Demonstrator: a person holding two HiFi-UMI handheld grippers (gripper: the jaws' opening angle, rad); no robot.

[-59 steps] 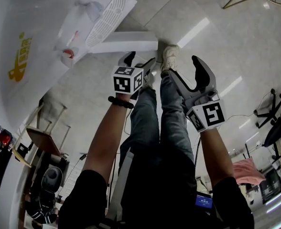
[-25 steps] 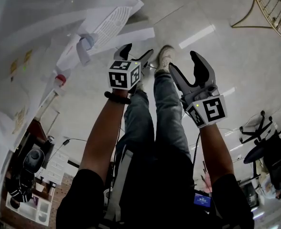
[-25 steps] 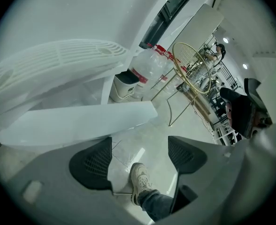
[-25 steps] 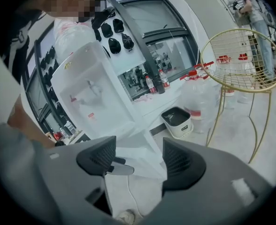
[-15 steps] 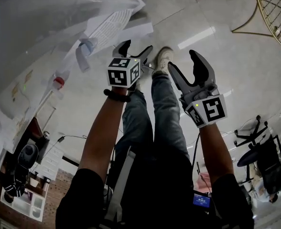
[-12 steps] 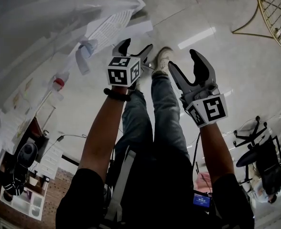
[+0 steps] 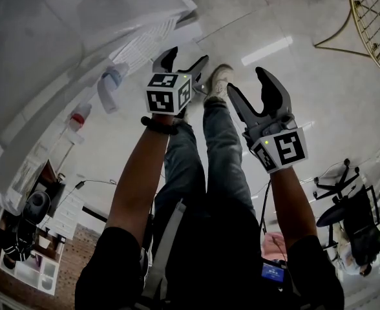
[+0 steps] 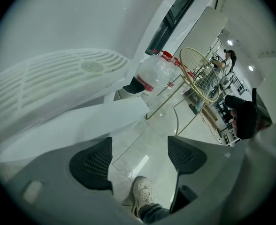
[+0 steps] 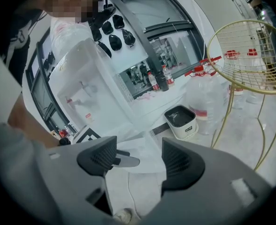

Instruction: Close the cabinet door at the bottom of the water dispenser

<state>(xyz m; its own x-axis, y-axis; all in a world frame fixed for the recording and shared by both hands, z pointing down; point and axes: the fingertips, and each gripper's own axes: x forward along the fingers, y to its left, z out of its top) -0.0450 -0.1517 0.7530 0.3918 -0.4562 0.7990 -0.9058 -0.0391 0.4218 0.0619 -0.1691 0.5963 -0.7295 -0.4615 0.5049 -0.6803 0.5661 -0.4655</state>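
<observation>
The white water dispenser point(image 7: 80, 24) fills the upper left of the head view, with its ribbed drip tray point(image 7: 141, 44). Its bottom cabinet door point(image 8: 95, 121) juts out as a white panel below the drip tray point(image 8: 58, 78). The same door point(image 9: 144, 155) shows in the right gripper view beneath the dispenser point(image 9: 91, 93). My left gripper point(image 7: 183, 60) hovers open in front of the door with nothing between its jaws point(image 8: 138, 156). The right gripper point(image 7: 249, 86) is held farther right, also open and empty point(image 9: 138, 161). Neither touches the door.
The person's legs and a shoe point(image 7: 219, 79) stand on the pale tiled floor below the grippers. A gold wire stand point(image 9: 255, 55) is at the right. Water bottles point(image 9: 208, 93) and a small white bucket point(image 9: 182, 121) sit beside the dispenser.
The head view has swung, so the dispenser now spreads wider across the upper left. My left gripper has edged up toward the dispenser's base. The right gripper has hardly shifted.
</observation>
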